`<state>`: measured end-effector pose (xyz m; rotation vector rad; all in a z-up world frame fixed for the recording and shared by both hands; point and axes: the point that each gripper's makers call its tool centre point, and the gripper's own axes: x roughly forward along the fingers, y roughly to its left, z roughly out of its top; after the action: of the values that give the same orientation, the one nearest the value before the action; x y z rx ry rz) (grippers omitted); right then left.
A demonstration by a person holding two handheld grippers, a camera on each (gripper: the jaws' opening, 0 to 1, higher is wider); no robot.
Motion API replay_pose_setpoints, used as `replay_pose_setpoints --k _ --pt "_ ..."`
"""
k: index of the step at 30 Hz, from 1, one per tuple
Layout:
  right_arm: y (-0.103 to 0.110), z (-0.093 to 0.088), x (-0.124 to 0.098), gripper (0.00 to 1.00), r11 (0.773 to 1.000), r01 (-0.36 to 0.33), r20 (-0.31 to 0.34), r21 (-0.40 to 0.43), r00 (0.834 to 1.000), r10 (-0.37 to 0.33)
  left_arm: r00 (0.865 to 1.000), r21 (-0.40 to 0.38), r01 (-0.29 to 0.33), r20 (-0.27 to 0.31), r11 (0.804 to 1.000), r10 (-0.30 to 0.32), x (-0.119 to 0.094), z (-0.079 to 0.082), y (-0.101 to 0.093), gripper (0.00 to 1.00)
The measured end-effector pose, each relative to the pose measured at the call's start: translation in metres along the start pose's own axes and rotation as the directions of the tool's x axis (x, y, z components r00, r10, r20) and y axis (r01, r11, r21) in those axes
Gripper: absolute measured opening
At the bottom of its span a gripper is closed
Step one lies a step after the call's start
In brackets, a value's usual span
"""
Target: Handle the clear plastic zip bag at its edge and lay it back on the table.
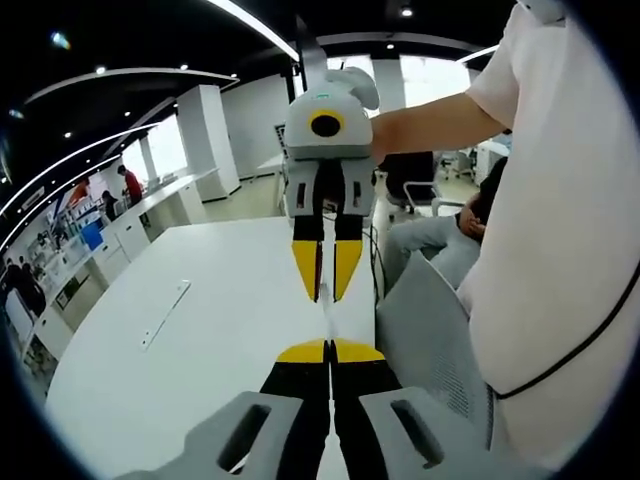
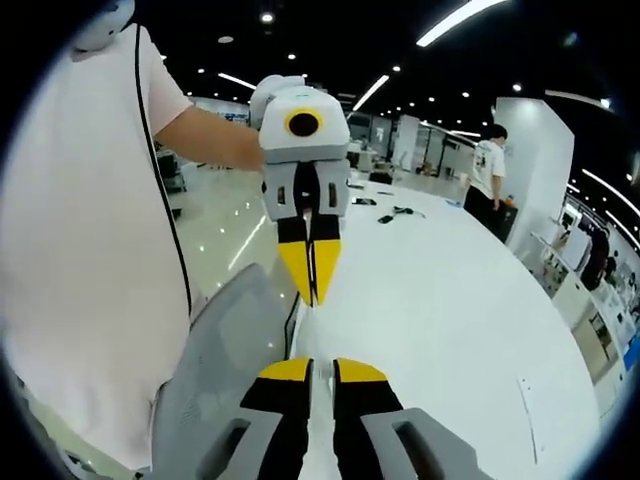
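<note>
Bag (image 1: 327, 318) edge-on, taut between both grippers' closed jaws above table (image 1: 220, 330).

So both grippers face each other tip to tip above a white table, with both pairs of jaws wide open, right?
Not open: the left gripper and right gripper both have jaws closed, apparently pinching the clear zip bag stretched between them, as the left gripper view shows. They do face each other above the white table.

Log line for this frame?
left claw: shut on zip bag | right claw: same | bag: edge-on between claws, over table
</note>
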<state>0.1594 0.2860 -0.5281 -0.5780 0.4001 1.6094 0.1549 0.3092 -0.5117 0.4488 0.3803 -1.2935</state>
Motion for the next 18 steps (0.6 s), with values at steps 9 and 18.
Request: replay_pose_setpoints --k 9,18 --pt "-0.0005 -0.0002 0.0001 0.0 0.999 0.001 -0.019 -0.045 1.0 -0.002 1.0 -0.005 -0.007 0.008 1.0 0.007 -0.0022 -0.0021 0.0037 0.0" --pt "-0.0021 -0.0088 0.0007 0.0 0.999 0.004 -0.082 -0.044 0.997 -0.008 1.0 -0.008 0.0 0.006 1.0 0.0 0.0004 -0.0045 0.0019 0.0"
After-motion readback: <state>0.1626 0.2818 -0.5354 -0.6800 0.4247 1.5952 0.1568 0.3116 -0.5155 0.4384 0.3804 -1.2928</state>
